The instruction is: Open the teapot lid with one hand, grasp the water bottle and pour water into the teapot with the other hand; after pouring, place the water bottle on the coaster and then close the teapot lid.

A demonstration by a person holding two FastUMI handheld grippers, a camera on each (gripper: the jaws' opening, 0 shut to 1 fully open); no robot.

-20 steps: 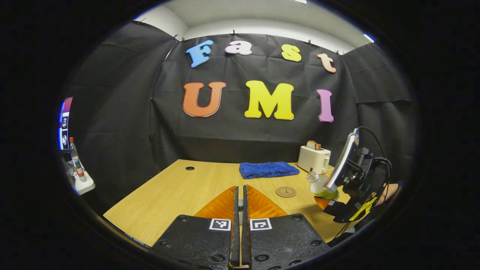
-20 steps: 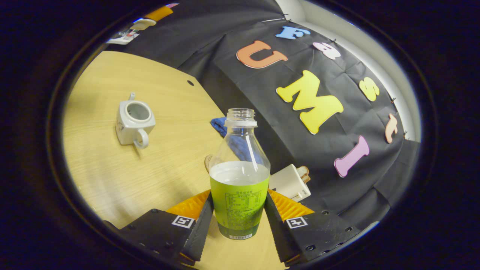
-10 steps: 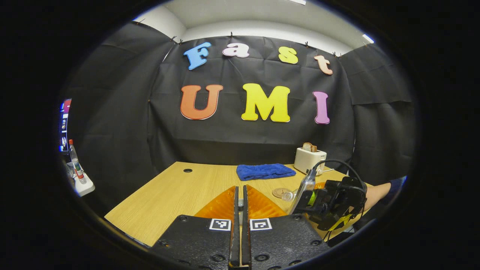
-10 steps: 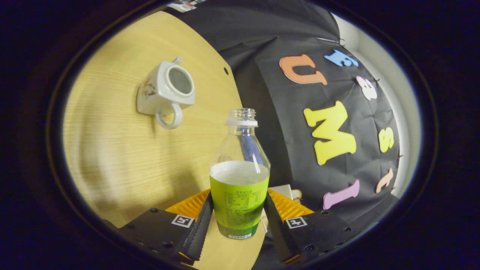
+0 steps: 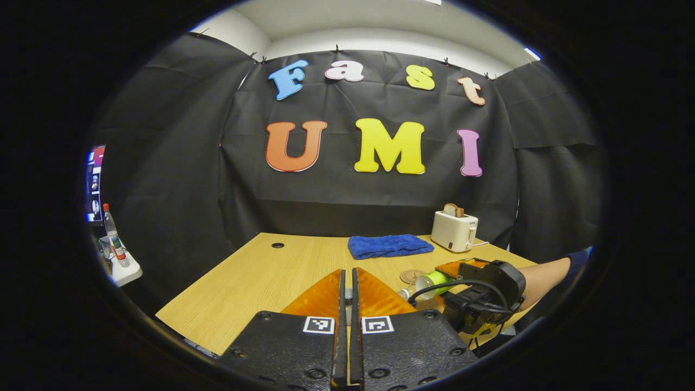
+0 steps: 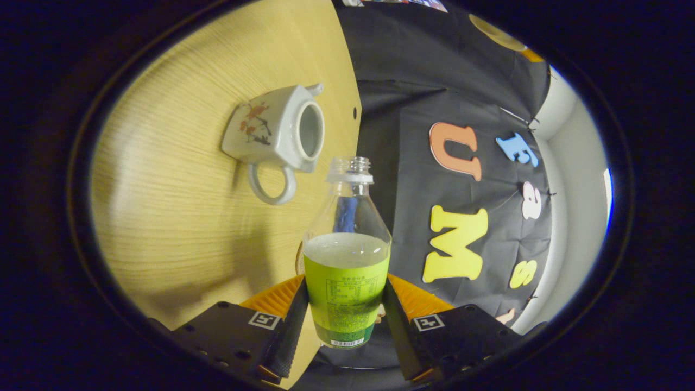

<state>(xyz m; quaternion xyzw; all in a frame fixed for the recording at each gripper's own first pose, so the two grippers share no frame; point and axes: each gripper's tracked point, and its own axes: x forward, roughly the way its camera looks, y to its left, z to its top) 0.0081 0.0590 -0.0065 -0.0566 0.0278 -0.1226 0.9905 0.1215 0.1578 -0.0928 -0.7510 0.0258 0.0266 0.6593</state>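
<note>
In the right gripper view my right gripper (image 6: 346,288) is shut on the green-labelled water bottle (image 6: 347,260), uncapped and about half full. Its mouth sits close beside the round opening of the white lidless teapot (image 6: 271,130), which stands on the wooden table (image 6: 174,217). In the left gripper view the bottle (image 5: 431,279) lies tilted almost flat, mouth to the left, in the right gripper (image 5: 441,281), in front of the round coaster (image 5: 411,276). My left gripper (image 5: 348,290) is held above the table, its fingers together on a small pale piece, the teapot lid.
A folded blue towel (image 5: 388,245) and a white toaster (image 5: 455,231) with bread stand at the table's back. A person's forearm (image 5: 545,276) reaches in from the right. A small shelf with a bottle (image 5: 117,255) stands off the table's left side.
My right gripper has tipped the bottle from upright to nearly flat and carried it down and left toward the teapot, now larger in its view. My left gripper has stayed put.
</note>
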